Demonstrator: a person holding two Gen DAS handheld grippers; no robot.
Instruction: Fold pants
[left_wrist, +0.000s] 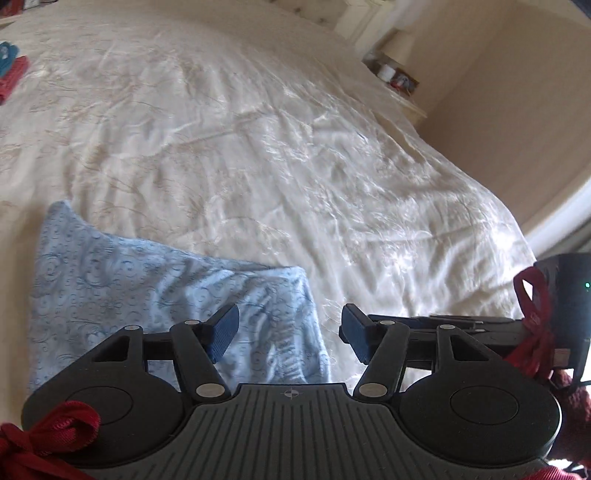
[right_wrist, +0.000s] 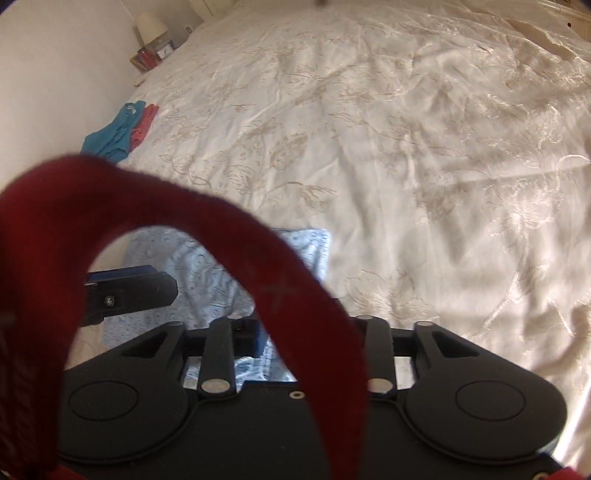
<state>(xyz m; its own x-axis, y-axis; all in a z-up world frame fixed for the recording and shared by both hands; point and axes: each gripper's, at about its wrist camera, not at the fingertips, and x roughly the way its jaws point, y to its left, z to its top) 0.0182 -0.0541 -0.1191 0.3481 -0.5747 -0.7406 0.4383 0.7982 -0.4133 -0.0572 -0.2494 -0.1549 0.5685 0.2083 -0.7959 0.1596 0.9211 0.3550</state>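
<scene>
Light blue patterned pants (left_wrist: 155, 302) lie folded in a compact rectangle on the white bedspread (left_wrist: 280, 155). My left gripper (left_wrist: 290, 332) is open and empty, hovering just above the pants' right edge. In the right wrist view the pants (right_wrist: 207, 273) lie below and left of my right gripper (right_wrist: 306, 332). A red strap (right_wrist: 229, 236) covers the middle of that view and hides the right gripper's fingertips. Its linkages look spread apart. The left gripper's finger (right_wrist: 129, 291) reaches in from the left over the pants.
A teal garment (right_wrist: 110, 136) and a red garment (right_wrist: 144, 123) lie at the bed's far edge, also seen in the left wrist view (left_wrist: 13, 70). A nightstand with a lamp (right_wrist: 151, 37) stands by the wall. The right gripper's body (left_wrist: 565, 314) shows at the left view's right edge.
</scene>
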